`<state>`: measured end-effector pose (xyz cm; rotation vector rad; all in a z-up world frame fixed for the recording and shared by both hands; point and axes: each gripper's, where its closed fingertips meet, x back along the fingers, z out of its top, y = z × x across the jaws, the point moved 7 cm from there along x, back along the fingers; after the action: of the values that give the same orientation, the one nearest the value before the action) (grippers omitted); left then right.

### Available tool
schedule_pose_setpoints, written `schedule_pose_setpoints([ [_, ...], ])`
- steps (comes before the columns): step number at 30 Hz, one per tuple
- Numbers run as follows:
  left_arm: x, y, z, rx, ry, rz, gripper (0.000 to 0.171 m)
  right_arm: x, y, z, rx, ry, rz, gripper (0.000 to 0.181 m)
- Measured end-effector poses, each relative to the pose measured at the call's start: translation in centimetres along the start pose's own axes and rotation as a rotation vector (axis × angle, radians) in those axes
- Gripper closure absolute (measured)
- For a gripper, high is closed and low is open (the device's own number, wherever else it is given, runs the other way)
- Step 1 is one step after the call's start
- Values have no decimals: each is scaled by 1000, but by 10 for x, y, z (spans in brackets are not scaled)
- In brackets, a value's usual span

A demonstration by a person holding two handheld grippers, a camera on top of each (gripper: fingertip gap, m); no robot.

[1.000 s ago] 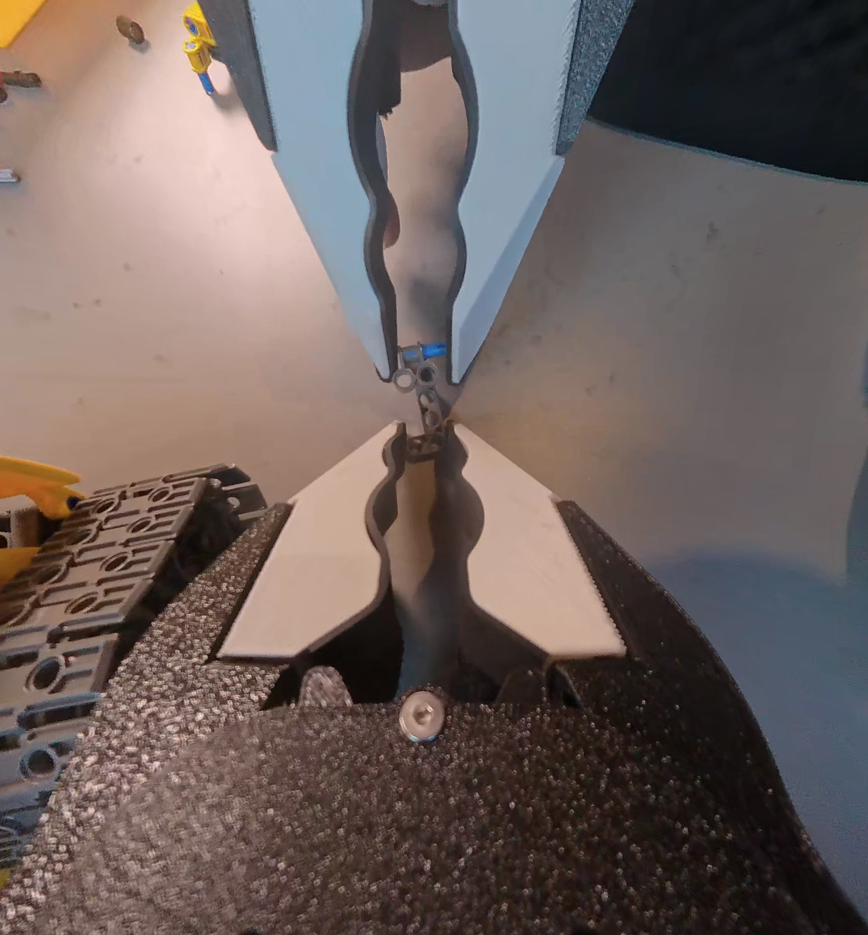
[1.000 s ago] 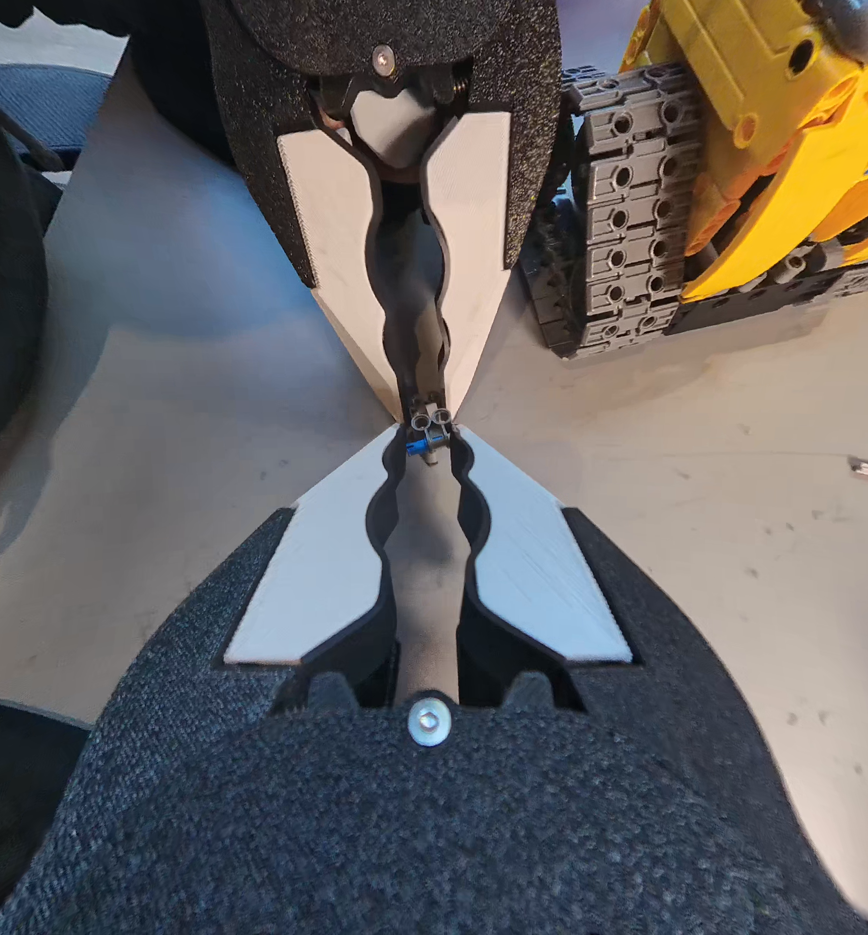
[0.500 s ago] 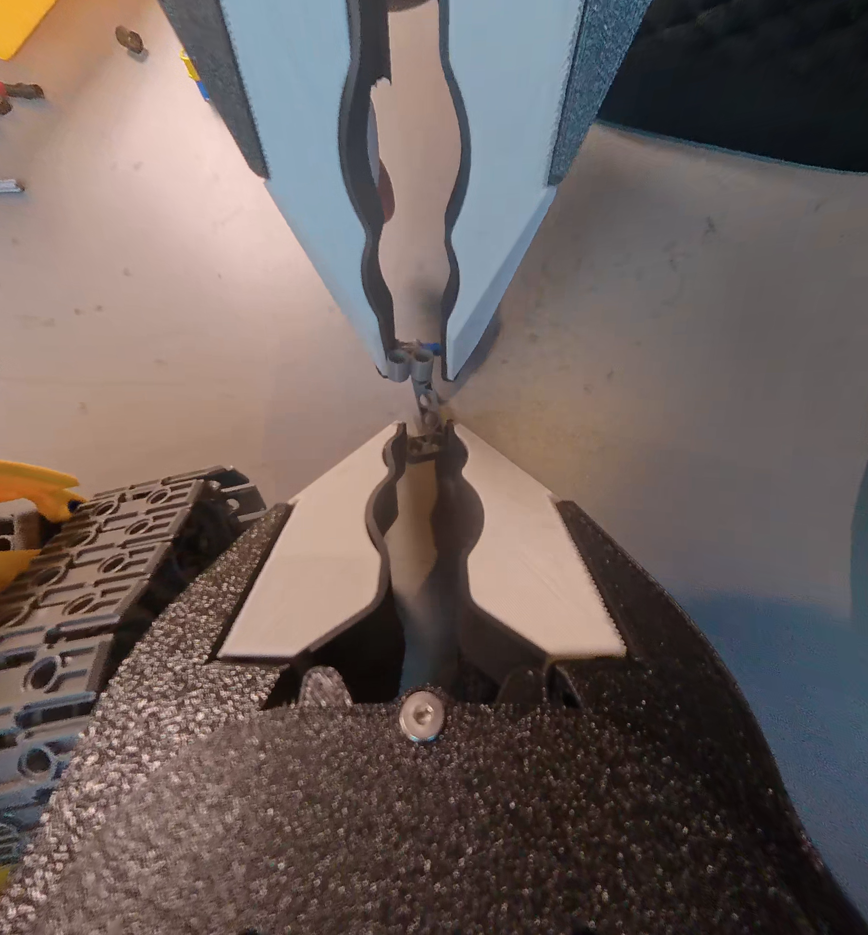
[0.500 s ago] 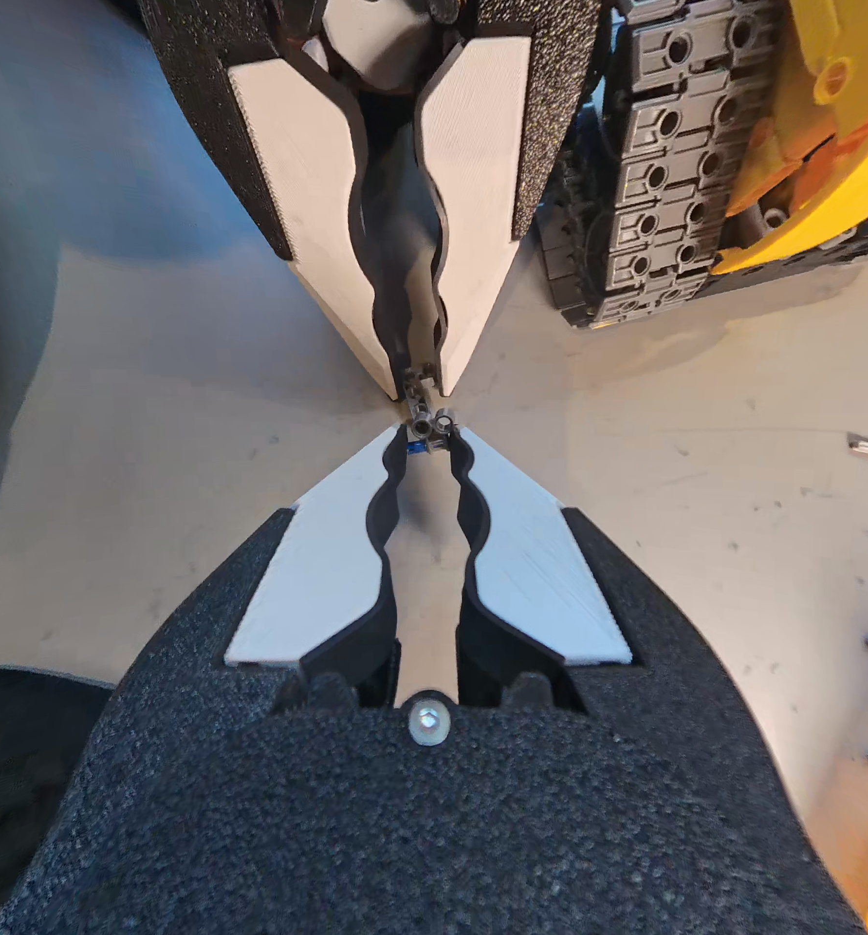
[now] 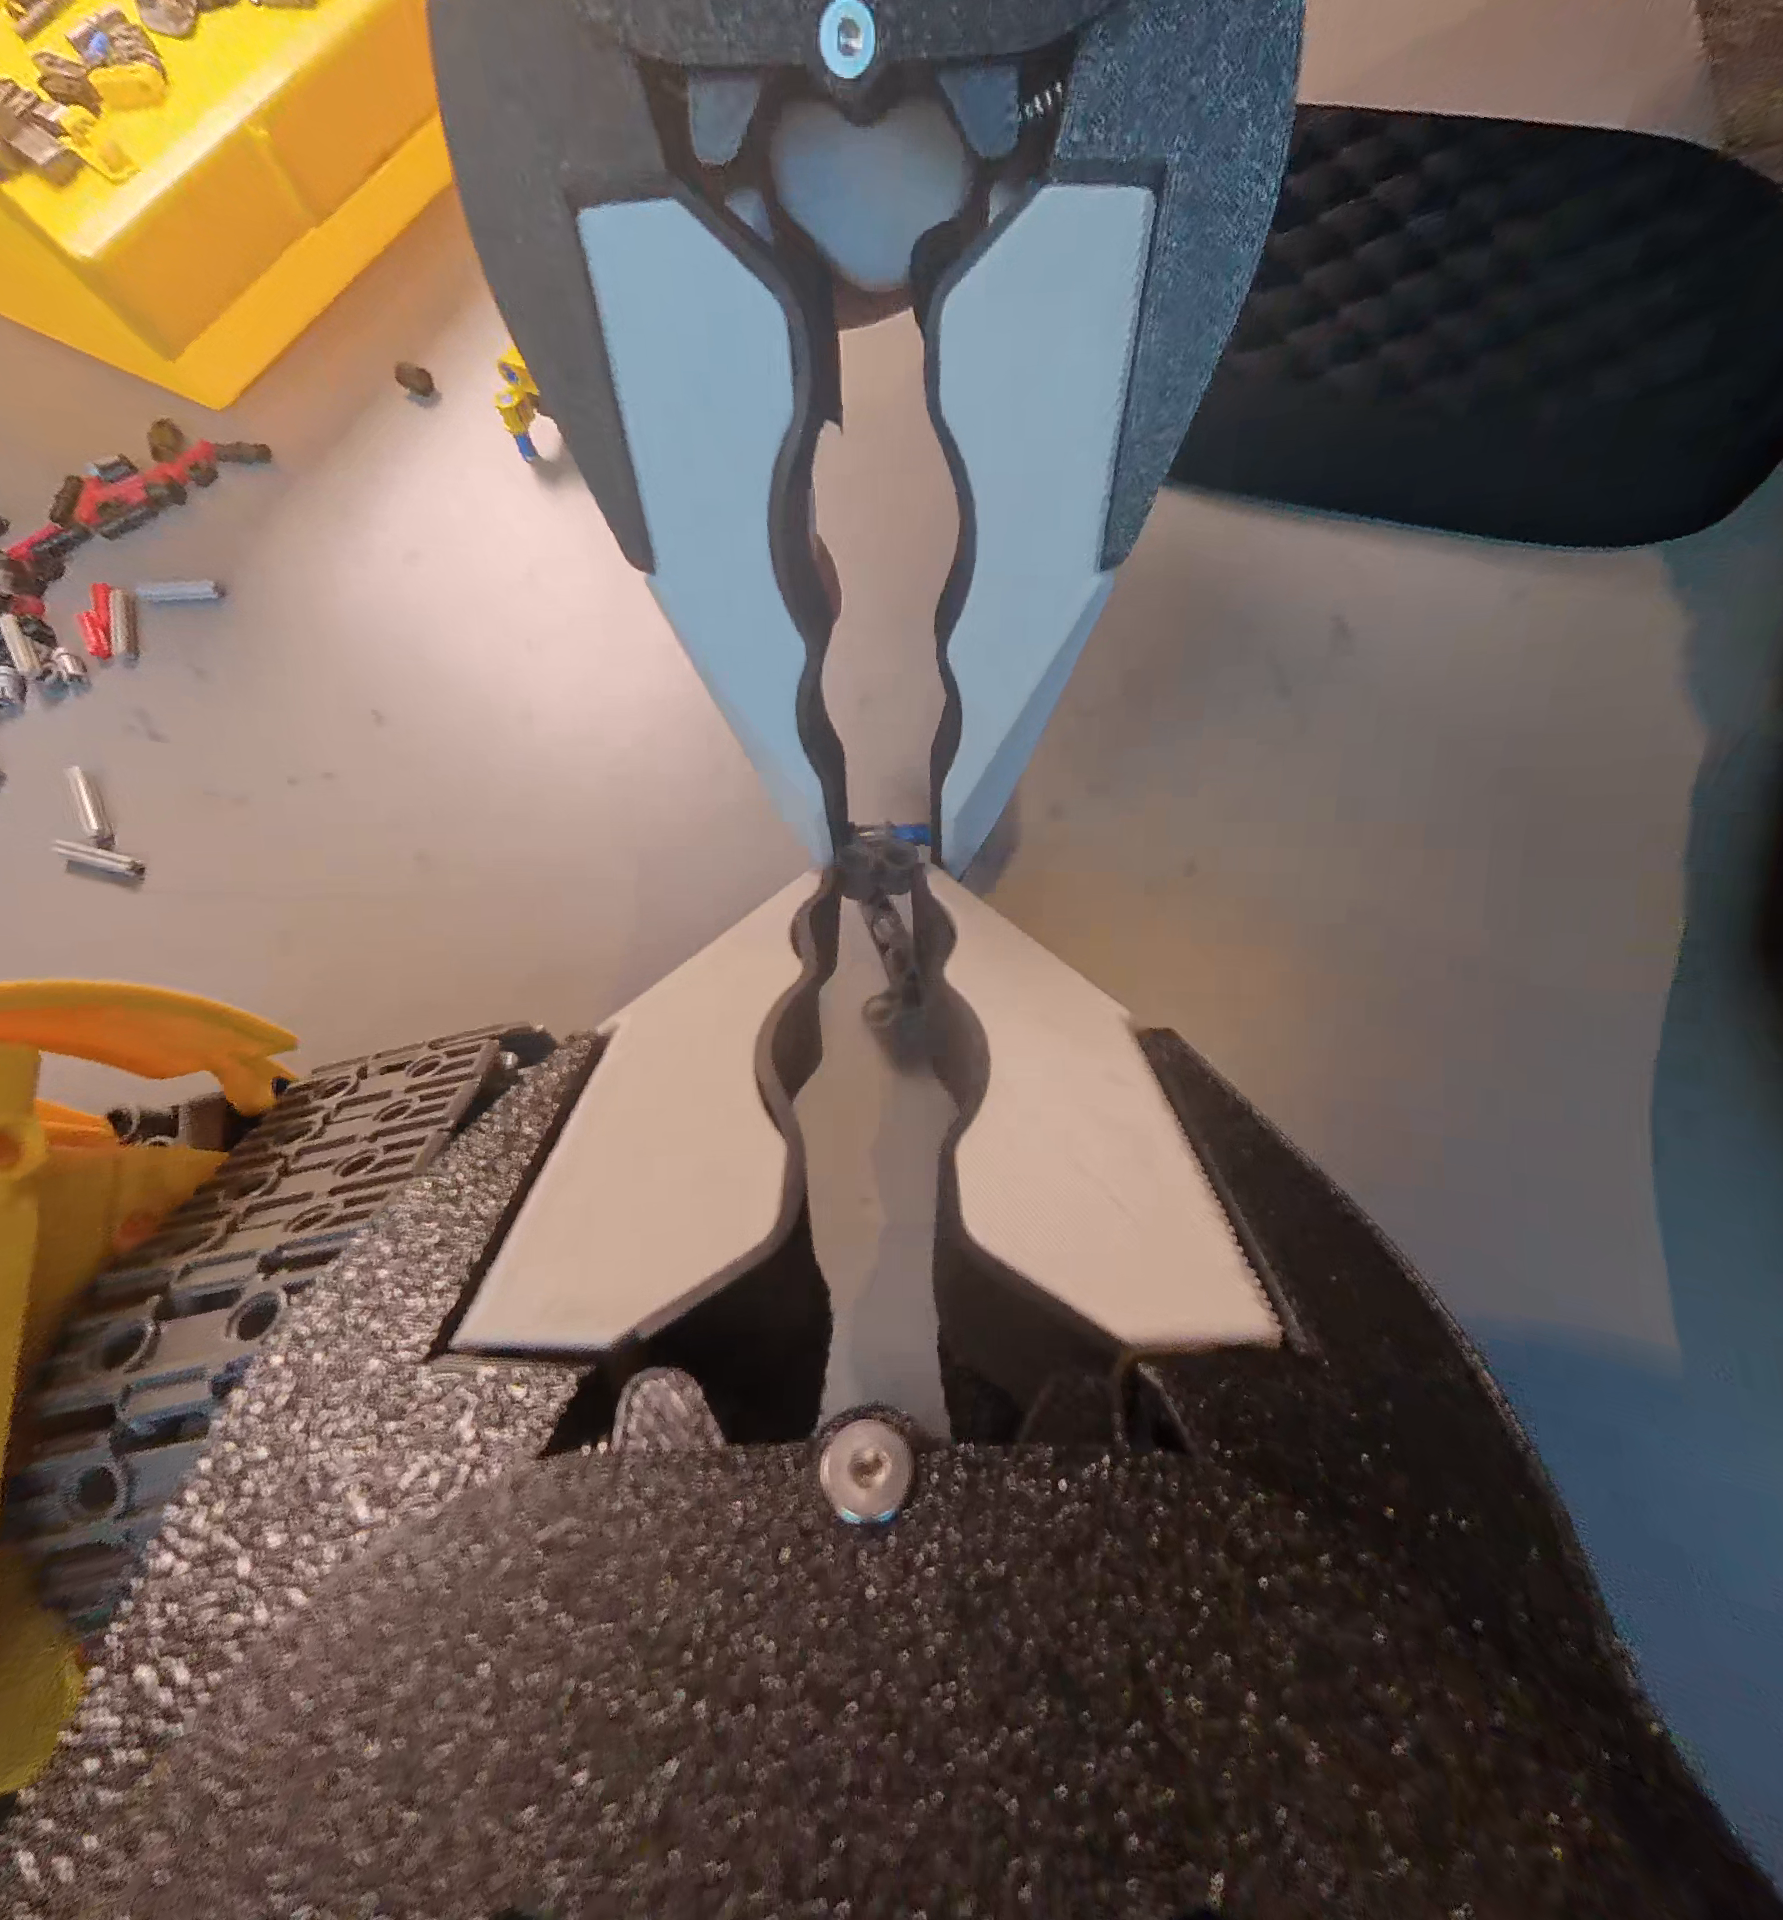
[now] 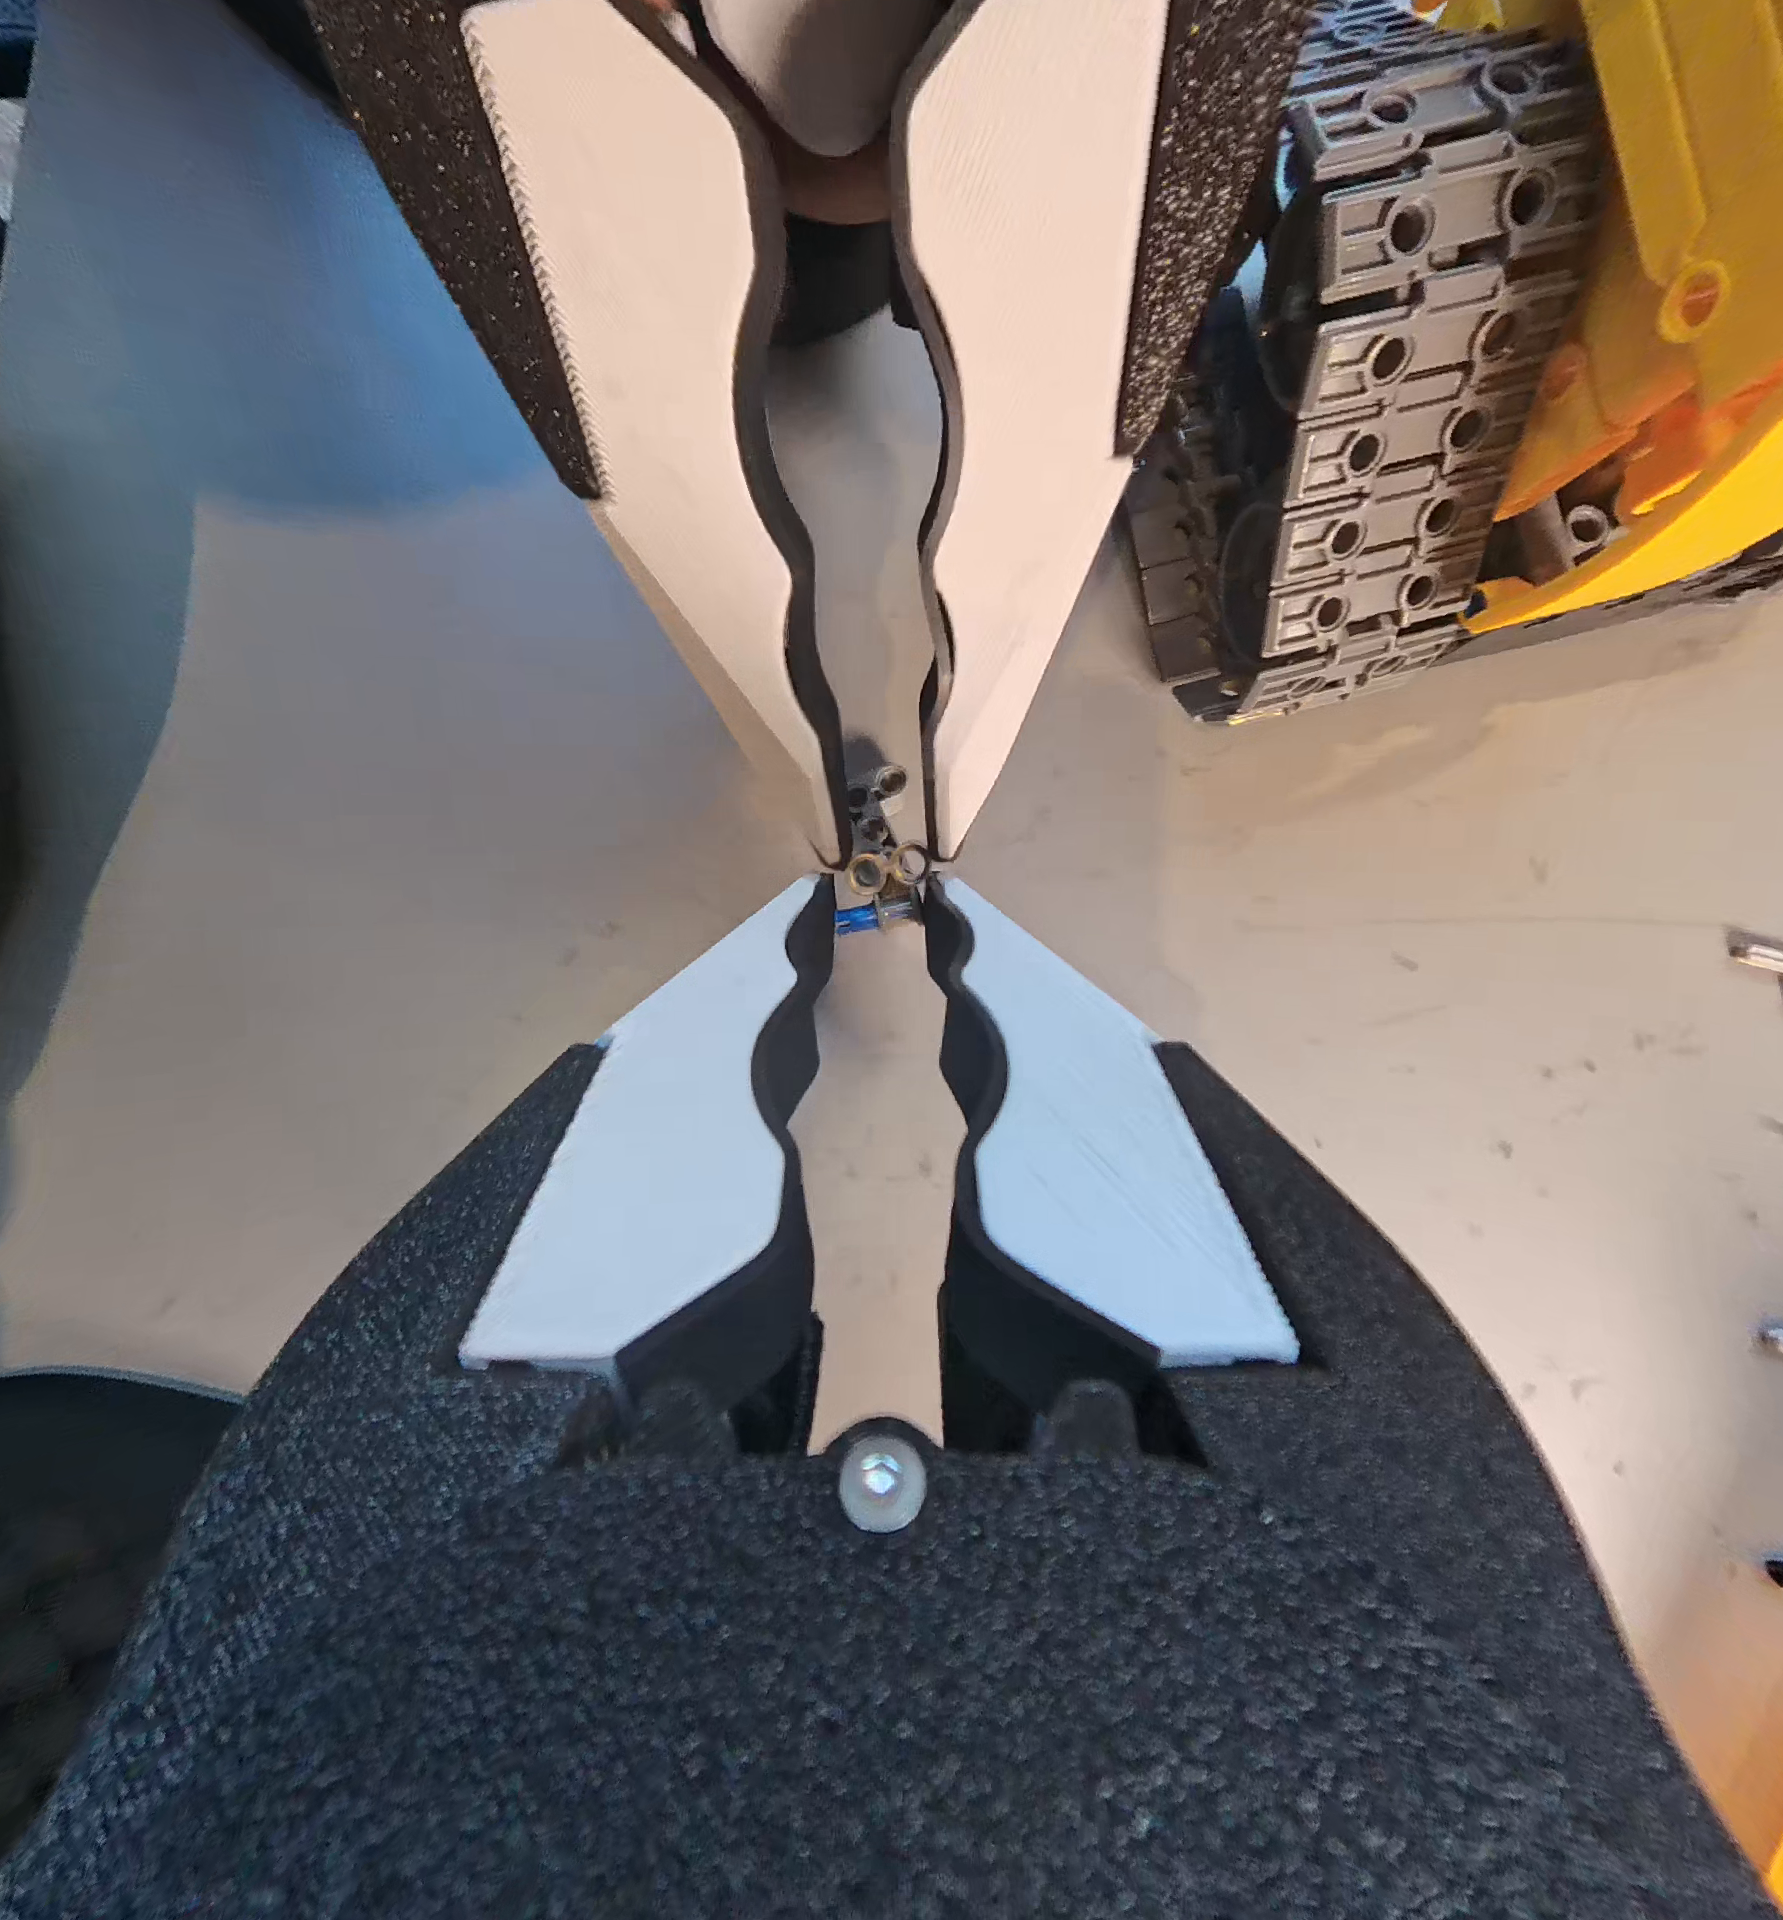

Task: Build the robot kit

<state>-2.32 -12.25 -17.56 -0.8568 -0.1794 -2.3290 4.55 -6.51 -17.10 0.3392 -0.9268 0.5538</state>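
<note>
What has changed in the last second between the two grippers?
The gap closed: the right gripper, shut on the grey connector, now meets the left gripper tip to tip. The dark beam sits deeper between the left fingers. The tracked model stayed.

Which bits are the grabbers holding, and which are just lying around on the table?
Held:
- beam in left gripper
- grey connector in right gripper

Lying about:
- tracked model
- yellow box
- loose pins
</note>
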Motion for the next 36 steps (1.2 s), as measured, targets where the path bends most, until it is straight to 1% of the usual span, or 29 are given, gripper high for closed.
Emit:
schedule_pose_setpoints([
  [3, 1, -2, -1, 20, 4, -13, 160, 4, 1, -1, -14, 56, -2, 164],
  [4, 2, -3, -2, 22, 0, -13, 163, 7, 1, -1, -19, 90, 4, 164],
  [5, 2, -3, -3, 18, -3, -12, 171, 11, 1, -1, -24, 129, 10, 164],
  [6, 2, -3, -3, 22, 6, -19, 171, 14, 3, -1, -30, 163, 5, 164],
  [9, 5, -1, 2, 30, 44, -41, 171, 15, 4, -5, -26, 201, 9, 164],
  [11, 4, -2, -3, 29, -5, -33, 169, 12, 4, -7, -31, 218, 30, 164],
  [13, 1, -4, -9, 26, -59, -21, 158, 7, 6, -9, -28, 209, 21, 164],
  [15, -1, -2, -11, 23, -84, -30, 152, 4, 7, -8, -10, 197, 16, 164],
  [18, -6, -2, -13, 25, -97, -19, 152, -1, 8, -7, 15, 158, 26, 164],
  [23, -9, 0, -15, 17, -112, -25, 165, -2, 10, -5, 45, 68, 26, 165],
  [29, -7, 1, -13, 10, -100, -25, 162, -2, 9, 0, 72, -6, 16, 165],
  [33, -1, -1, -7, 63, -45, -50, 161, -2, 8, 1, 87, -20, -2, 165],
  [36, -2, -2, -7, 71, -47, -40, 161, -1, 8, 1, 89, -23, -17, 165],
])
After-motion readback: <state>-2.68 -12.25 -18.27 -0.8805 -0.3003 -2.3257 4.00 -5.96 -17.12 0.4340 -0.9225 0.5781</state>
